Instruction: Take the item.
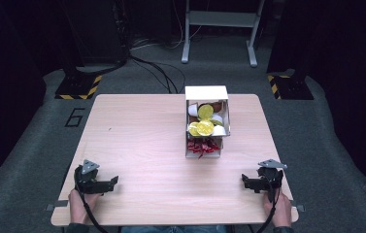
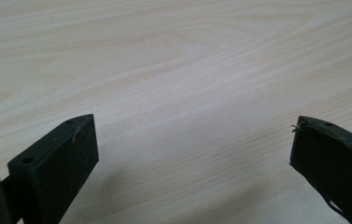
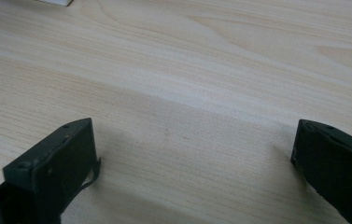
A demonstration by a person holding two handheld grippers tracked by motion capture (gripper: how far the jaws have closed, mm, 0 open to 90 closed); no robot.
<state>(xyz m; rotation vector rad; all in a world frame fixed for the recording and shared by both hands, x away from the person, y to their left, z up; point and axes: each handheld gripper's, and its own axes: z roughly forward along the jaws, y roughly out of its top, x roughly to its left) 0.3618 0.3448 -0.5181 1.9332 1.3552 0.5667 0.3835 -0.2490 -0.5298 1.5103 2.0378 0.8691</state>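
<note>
While both tools rest near the worktop's near edge, we judge the work as not yet begun: nothing is held and nothing has been lifted out. The worktop is a pale wood-grain board. On it, right of centre and toward the far edge, stands the white box, well apart from both tools. Its long axis runs from the near edge to the far edge, and its open top faces up. We see compartments along that axis: the far and middle ones hold round yellow-lidded capsules mixed with white and brown ones, and the nearest one holds red wrapped pieces. What these pieces are is too small to tell.

The left gripper sits near the near left corner, pointing inward toward the right. Its jaws stand wide apart over bare wood in the left gripper view, grasping nothing. The right gripper sits near the near right corner, pointing inward toward the left. Its jaws are likewise spread and empty. Every handling step remains: reach, close, lift.
</note>
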